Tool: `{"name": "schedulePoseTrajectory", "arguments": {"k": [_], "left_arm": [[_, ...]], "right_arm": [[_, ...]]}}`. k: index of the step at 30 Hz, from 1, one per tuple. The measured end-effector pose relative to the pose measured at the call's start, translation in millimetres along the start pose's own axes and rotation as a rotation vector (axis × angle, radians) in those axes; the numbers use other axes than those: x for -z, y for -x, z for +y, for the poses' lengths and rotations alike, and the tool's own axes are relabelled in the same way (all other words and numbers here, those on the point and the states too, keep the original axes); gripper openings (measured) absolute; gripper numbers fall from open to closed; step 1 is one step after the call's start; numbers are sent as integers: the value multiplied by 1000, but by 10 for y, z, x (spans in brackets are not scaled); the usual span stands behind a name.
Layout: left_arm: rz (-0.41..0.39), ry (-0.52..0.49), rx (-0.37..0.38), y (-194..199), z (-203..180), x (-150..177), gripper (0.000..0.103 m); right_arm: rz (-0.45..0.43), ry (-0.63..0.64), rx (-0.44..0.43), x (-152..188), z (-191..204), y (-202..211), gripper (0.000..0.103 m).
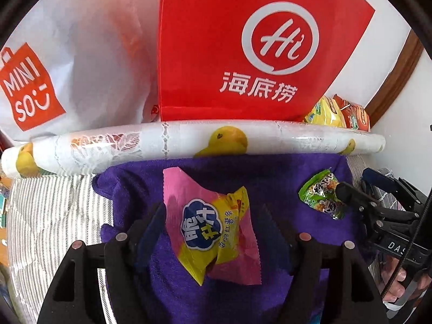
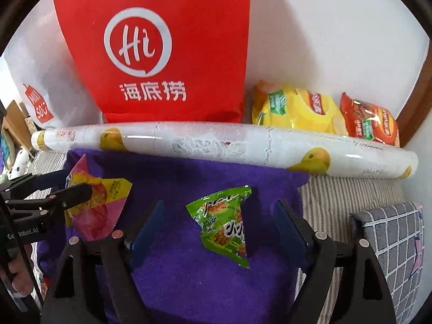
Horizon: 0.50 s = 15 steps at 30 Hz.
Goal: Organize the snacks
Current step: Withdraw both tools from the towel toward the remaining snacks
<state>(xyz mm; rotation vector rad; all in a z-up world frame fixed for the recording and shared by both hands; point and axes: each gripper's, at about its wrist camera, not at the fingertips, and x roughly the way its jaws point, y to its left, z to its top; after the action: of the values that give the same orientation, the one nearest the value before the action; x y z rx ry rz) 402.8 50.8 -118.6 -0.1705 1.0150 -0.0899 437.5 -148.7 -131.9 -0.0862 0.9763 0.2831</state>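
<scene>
Pink snack packet (image 1: 213, 229) on purple towel (image 1: 283, 178), duck-print roll (image 1: 189, 140) behind, red bag (image 1: 243, 48)

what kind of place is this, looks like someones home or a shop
Most likely a home, perhaps a bed or sofa by a wall: a purple towel over striped bedding, shopping bags such as the red bag against the wall, and noodle packets tucked behind.

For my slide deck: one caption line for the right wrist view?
Right gripper open over a green snack packet lying on a purple towel, red bag behind.
</scene>
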Motion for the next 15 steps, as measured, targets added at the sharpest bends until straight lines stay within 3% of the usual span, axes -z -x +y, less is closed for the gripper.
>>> {"name": "schedulePoseTrajectory", "arguments": {"k": [6, 12, 15], "left_arm": [[-33, -19, -9, 190, -34, -18, 70], [-117, -75, -12, 583, -182, -19, 70], [-153, -93, -13, 825, -230, 6, 70]], "right_arm": [[-70, -24, 11, 26, 10, 298, 82], [-37, -63, 54, 239, -21, 587, 82], [-39, -91, -9, 423, -47, 800, 82]]}}
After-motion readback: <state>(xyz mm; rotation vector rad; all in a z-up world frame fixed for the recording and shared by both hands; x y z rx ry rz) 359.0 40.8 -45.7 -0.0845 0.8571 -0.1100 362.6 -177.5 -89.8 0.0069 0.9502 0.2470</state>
